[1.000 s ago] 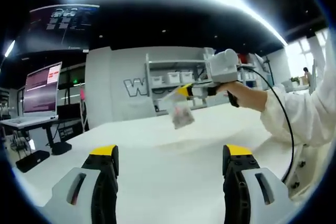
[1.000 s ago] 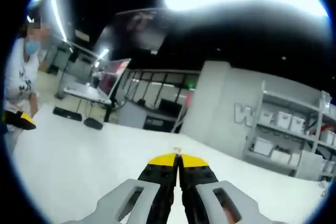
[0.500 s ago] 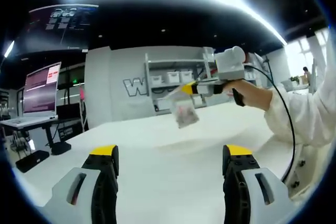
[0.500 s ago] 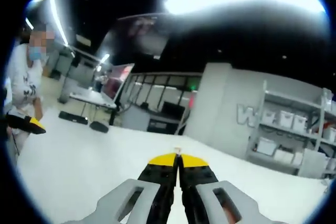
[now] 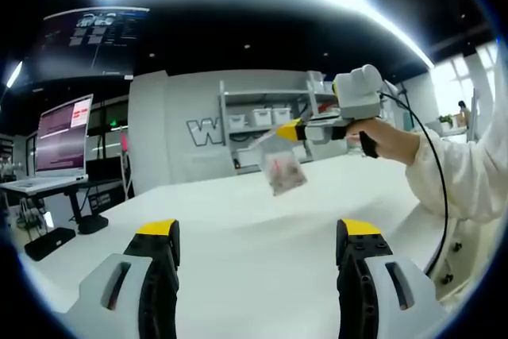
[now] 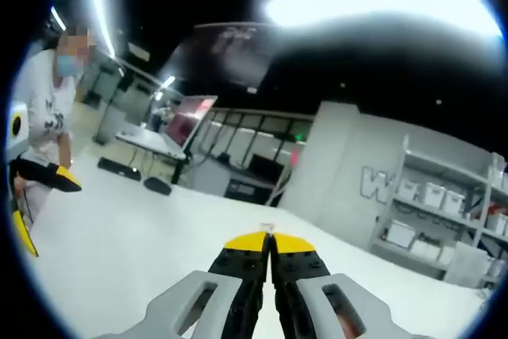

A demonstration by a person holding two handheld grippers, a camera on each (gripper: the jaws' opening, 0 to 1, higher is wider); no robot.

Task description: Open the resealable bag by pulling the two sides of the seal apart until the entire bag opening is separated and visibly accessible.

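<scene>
A small clear resealable bag [image 5: 284,171] with reddish contents hangs in the air above the white table [image 5: 238,220]. My right gripper [image 5: 287,130] is shut on its top edge, held by a hand in a white sleeve. In the right gripper view the yellow-tipped jaws [image 6: 270,239] are pressed together, with a sliver of the bag's edge [image 6: 268,228] poking out between them. My left gripper [image 5: 259,234] stands open low over the table, well short of the bag, with nothing between its jaws. It also shows at the far left of the right gripper view [image 6: 46,210].
A laptop on a stand [image 5: 62,136] sits off the table's left side. Shelves with white bins [image 5: 262,117] line the back wall. A black cable [image 5: 435,196] trails from the right gripper down the right side. A person [image 6: 44,109] stands at the table's end.
The right gripper has carried the bag slightly right and up in the left gripper view. The right gripper view has swung, bringing more of the left gripper in at its left edge.
</scene>
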